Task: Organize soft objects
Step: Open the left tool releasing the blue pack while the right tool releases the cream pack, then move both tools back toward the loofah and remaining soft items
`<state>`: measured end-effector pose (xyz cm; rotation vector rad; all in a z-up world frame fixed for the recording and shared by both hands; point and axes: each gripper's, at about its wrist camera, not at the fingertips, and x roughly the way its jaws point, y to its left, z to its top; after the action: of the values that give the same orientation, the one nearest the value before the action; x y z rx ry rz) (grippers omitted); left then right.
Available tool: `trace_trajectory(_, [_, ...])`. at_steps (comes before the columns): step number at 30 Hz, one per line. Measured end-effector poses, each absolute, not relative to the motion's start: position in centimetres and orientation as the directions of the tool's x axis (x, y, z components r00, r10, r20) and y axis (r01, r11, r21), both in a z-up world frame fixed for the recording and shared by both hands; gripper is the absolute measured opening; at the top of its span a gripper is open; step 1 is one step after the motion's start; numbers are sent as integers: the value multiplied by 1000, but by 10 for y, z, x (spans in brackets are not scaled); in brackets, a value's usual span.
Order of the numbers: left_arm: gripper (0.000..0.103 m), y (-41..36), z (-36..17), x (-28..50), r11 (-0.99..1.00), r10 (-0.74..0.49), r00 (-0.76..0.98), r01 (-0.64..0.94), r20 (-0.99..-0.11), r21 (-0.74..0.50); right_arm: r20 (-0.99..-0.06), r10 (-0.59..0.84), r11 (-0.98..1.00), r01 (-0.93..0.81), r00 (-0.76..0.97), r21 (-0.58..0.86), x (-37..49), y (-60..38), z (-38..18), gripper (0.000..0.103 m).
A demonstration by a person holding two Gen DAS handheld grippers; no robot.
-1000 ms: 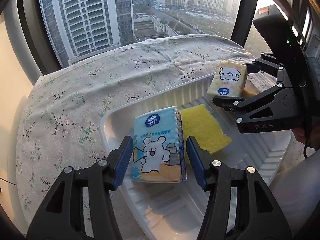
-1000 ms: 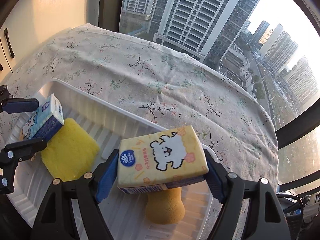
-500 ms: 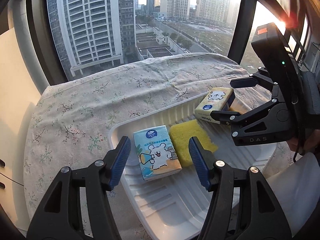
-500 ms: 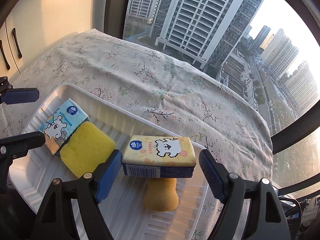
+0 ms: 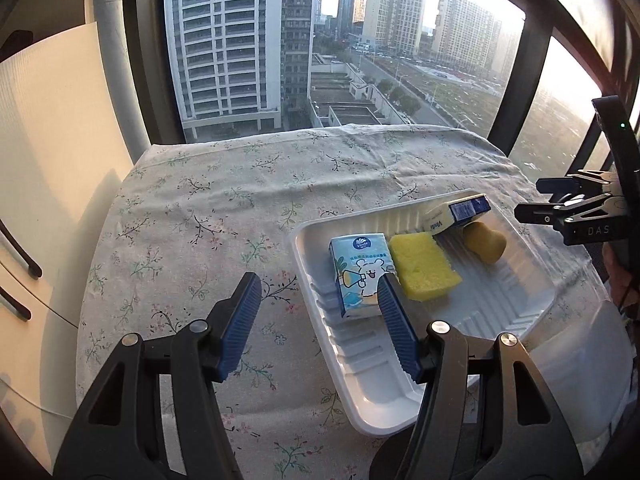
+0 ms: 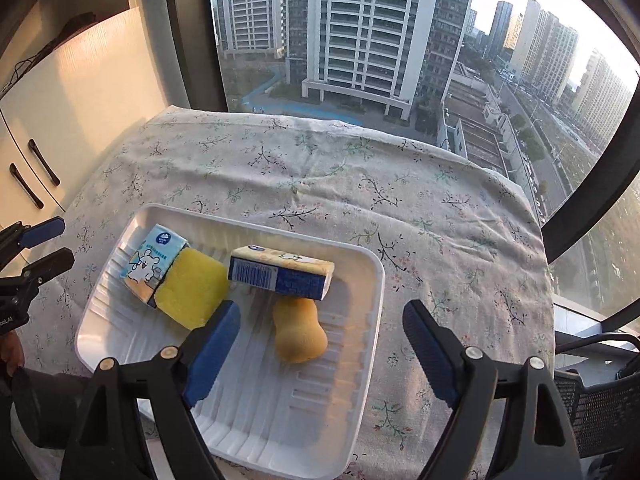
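Floral tablecloth (image 6: 320,184) beneath our white ribbed foam tray (image 6: 372,280). Both grippers, left (image 5: 320,320) and right (image 6: 320,344), have just been opening, empty. Blue tissue pack (image 6: 152,260) abuts yellow sponge (image 6: 192,288); yellow tissue pack (image 6: 280,272), propped on tan gourd-shaped sponge (image 6: 298,332), may topple.

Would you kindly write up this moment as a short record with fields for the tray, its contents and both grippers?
surface: floral cloth
tray: white tray on the cloth
contents: blue tissue pack, yellow sponge, yellow tissue pack, tan sponge
arrangement: blue tissue pack touches the yellow sponge; yellow tissue pack leans over the tan sponge
left gripper: open, holding nothing
right gripper: jaws just opening, nothing between them
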<state>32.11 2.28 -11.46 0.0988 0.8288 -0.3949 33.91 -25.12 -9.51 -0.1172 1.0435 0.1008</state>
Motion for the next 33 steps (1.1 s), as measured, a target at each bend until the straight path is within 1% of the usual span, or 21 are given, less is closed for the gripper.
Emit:
trace_trajectory(4, [59, 40, -119, 315, 939, -271, 611, 337, -743, -66, -863, -58, 988, -97, 501, -122, 329, -263, -98, 85])
trace_trajectory(11, [59, 75, -123, 293, 959, -243, 613, 269, -751, -90, -884, -119, 990, -16, 452, -141, 297, -302, -114, 85])
trace_trajectory(21, [59, 100, -142, 234, 969, -192, 608, 243, -770, -50, -899, -167, 986, 80, 404, -147, 215, -351, -133, 85])
trace_trajectory(25, [59, 106, -153, 200, 966, -198, 594, 252, -780, -53, -897, -183, 983, 96, 401, -158, 173, -358, -139, 85])
trace_trajectory(29, [59, 111, -160, 163, 965, -184, 593, 259, -784, -30, -898, -190, 981, 104, 397, -162, 132, -359, -143, 85])
trace_trajectory(33, [59, 121, -164, 131, 964, -190, 577, 264, -794, -39, -901, -172, 983, 128, 398, -131, 93, -359, -145, 85])
